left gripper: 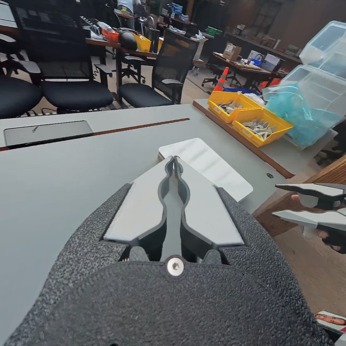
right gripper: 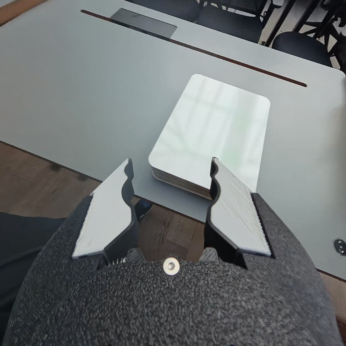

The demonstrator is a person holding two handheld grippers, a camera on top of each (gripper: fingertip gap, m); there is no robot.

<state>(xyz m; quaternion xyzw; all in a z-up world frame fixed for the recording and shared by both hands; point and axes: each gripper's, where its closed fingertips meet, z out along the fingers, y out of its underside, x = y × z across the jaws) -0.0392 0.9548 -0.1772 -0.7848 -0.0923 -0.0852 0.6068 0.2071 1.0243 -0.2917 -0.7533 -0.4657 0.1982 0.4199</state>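
A stack of white sheets with rounded corners (left gripper: 206, 164) lies on the grey table (left gripper: 74, 177). My left gripper (left gripper: 173, 157) is shut, its fingertips meeting over the stack's near left corner, and I see nothing between them. My right gripper (right gripper: 172, 159) is open and empty. It hovers off the table's edge and points at the near end of the stack (right gripper: 209, 127), without touching it. The right gripper also shows in the left wrist view (left gripper: 274, 199), held in a hand to the right of the table, jaws apart.
Two yellow bins (left gripper: 262, 129) of grey parts stand at the far right with a teal bag (left gripper: 299, 116) and clear plastic boxes (left gripper: 322, 56). The table has a dark inset panel (left gripper: 46, 131) and a long slot (left gripper: 140, 127). Office chairs (left gripper: 74, 93) stand beyond it.
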